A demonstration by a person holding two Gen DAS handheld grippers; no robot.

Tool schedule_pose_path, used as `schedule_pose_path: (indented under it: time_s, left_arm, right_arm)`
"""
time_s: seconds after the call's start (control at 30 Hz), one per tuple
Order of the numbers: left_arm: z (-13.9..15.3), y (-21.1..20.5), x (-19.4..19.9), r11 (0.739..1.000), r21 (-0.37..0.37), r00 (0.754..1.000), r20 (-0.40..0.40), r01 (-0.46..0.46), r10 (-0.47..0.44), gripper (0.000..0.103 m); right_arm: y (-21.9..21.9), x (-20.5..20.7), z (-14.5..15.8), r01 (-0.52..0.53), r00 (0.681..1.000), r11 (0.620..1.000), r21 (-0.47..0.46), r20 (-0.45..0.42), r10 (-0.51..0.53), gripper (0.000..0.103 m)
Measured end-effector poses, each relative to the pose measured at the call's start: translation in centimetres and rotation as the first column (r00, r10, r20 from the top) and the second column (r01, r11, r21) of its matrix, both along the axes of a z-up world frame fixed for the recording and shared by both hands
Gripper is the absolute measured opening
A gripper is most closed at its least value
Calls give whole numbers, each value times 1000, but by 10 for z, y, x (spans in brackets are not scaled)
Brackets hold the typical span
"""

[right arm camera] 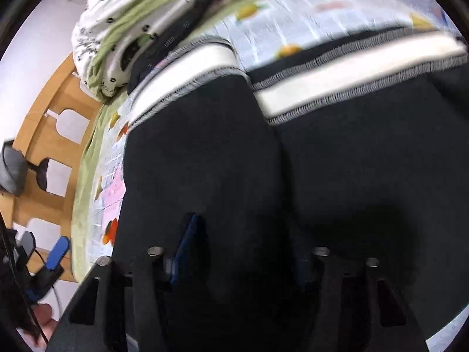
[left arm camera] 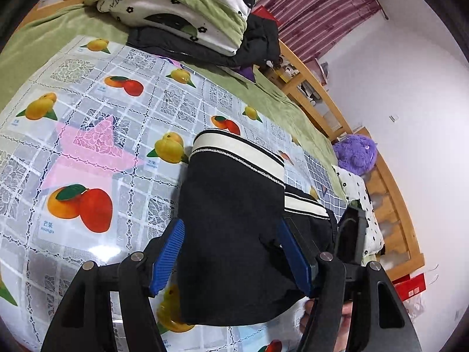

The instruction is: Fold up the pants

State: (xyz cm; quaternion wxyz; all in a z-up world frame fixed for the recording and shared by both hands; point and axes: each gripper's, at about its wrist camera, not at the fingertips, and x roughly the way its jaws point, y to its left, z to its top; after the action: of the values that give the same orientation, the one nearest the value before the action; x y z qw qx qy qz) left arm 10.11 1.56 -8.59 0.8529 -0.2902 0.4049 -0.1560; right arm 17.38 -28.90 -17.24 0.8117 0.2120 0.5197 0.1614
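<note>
The pants (left arm camera: 231, 228) are black with a white, black-edged band and lie folded on the fruit-print plastic cloth (left arm camera: 88, 146). My left gripper (left arm camera: 231, 249) is open, its blue pads (left arm camera: 168, 255) standing on either side of the black fabric. In the right wrist view the pants (right arm camera: 322, 161) fill most of the frame, with the white band (right arm camera: 337, 73) across the top. My right gripper (right arm camera: 246, 249) is right over the dark fabric; one blue pad (right arm camera: 187, 246) shows, the other is lost in shadow, and the view is blurred.
A pile of green and white floral bedding (left arm camera: 181, 6) and a dark jacket (left arm camera: 205, 47) lie at the far end of the bed. A wooden bed rail (left arm camera: 390, 205) and a purple plush toy (left arm camera: 356, 152) are on the right. A white wall is beyond.
</note>
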Motion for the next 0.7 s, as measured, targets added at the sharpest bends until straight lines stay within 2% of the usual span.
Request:
schedule_pose_path:
  time_s: [0.07, 0.13, 0.2, 0.33, 0.4, 0.7]
  left_arm:
    - [-1, 1, 0, 1000, 7, 1000, -2, -2, 2, 65]
    - [-4, 1, 2, 1000, 10, 1000, -12, -2, 2, 65]
    - [-7, 0, 4, 1000, 10, 1000, -25, 1, -1, 65]
    - [-13, -10, 5, 999, 34, 999, -37, 11, -9, 65]
    - [-15, -19, 5, 998, 52, 999, -44, 22, -20, 65]
    - [-30, -74, 3, 984, 133, 991, -84, 117, -106, 65]
  right_arm:
    - [-5, -4, 11, 2, 999, 999, 39, 40, -3, 14]
    - [-14, -7, 21, 7, 997, 995, 104, 82, -16, 11]
    - [-21, -13, 37, 3, 989, 993, 119, 145, -20, 10]
    - [-39, -32, 75, -18, 953, 994, 105, 304, -15, 10]
    - [-52, -37, 87, -12, 938, 995, 95, 347, -21, 9]
    - [-161, -47, 115, 167, 897, 985, -37, 420, -137, 9]
